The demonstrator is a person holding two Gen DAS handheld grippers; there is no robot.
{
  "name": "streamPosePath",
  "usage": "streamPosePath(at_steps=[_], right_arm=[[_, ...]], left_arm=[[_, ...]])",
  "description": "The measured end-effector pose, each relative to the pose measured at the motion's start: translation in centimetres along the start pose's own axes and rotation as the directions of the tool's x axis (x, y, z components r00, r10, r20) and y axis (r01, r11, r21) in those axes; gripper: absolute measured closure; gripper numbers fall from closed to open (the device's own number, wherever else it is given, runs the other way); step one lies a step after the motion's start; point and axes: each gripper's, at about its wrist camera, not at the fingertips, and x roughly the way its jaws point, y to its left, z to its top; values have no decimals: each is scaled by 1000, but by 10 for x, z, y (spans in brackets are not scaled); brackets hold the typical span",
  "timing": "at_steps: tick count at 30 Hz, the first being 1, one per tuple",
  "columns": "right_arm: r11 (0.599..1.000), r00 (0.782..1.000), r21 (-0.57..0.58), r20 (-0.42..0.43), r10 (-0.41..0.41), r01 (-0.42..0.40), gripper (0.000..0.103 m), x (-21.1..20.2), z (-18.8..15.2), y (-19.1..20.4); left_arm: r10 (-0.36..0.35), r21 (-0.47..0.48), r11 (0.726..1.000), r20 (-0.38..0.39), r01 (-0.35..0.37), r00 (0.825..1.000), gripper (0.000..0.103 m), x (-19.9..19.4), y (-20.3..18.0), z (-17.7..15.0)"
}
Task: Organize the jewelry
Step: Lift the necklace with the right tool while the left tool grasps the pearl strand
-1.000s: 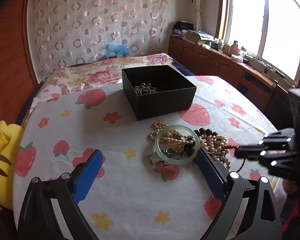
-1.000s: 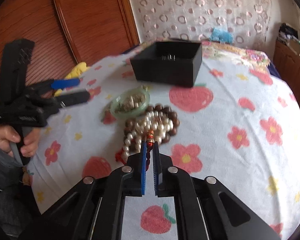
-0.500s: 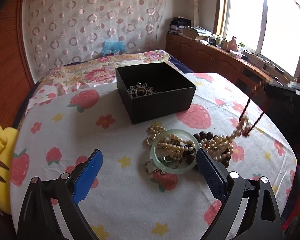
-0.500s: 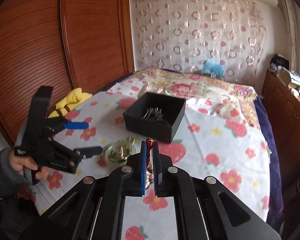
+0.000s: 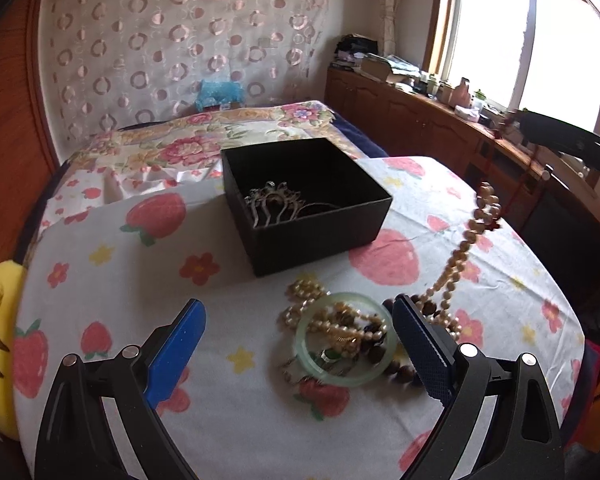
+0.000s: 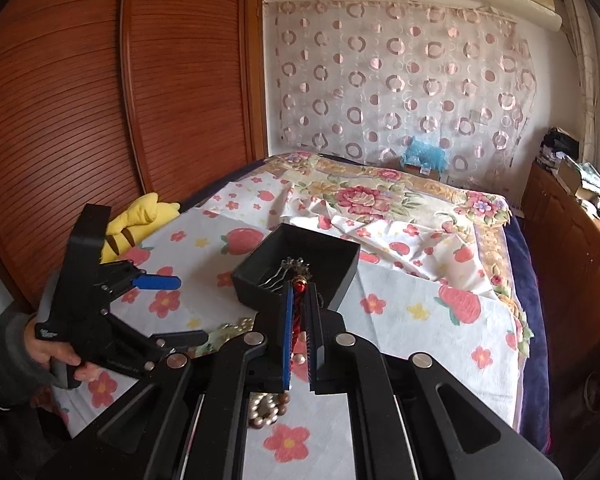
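Pinching a red cord (image 6: 297, 316) between its pressed-together jaws, the right tool (image 6: 298, 332) holds up a pearl bead necklace (image 5: 460, 248), whose strand hangs from the cord down to the pile of jewelry on the bed. The bed's strawberry-print sheet (image 5: 112, 292) carries everything. In the left wrist view the lifted strand slants from the upper right toward the pile, with its lower beads among dark brown beads (image 5: 400, 368) just beside the left tool's right finger.

The left tool (image 5: 300, 344) stands spread wide, nothing between its blue pads (image 5: 176, 344), hovering over the near edge of the sheet. Between those pads lies a pale green bangle (image 5: 342, 338), flat on the sheet, with pearl strands and a gold-coloured chain heaped in and around it.

Beyond the pile, toward the middle of the bed, sits an open black box (image 5: 312, 224) holding a silver-coloured ornament (image 5: 272, 202) with prongs. In the right wrist view a person's hand (image 6: 56, 354) grips the left tool's handle near the left edge of the bed, and a yellow plush toy (image 6: 140, 216) lies by the wooden wardrobe.
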Motion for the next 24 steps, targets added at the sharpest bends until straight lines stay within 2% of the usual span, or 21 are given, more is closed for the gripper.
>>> streamPosePath(at_steps=[8, 14, 17, 21, 24], right_arm=[[997, 995, 70, -100, -20, 27, 96, 43, -22, -43], [990, 991, 136, -130, -5, 23, 96, 64, -41, -75], [988, 992, 153, -126, 9, 11, 96, 69, -43, -87], [985, 991, 175, -127, 31, -9, 96, 76, -50, -100], [982, 991, 190, -123, 49, -25, 96, 78, -53, -106]], left_arm=[[-37, 23, 999, -58, 38, 998, 12, 27, -16, 15], [-103, 68, 992, -106, 110, 989, 12, 52, -46, 30], [-123, 107, 984, -150, 140, 981, 21, 71, -66, 36], [-145, 137, 974, -216, 177, 966, 37, 93, -88, 41], [-140, 158, 970, -254, 184, 957, 45, 107, -99, 42]])
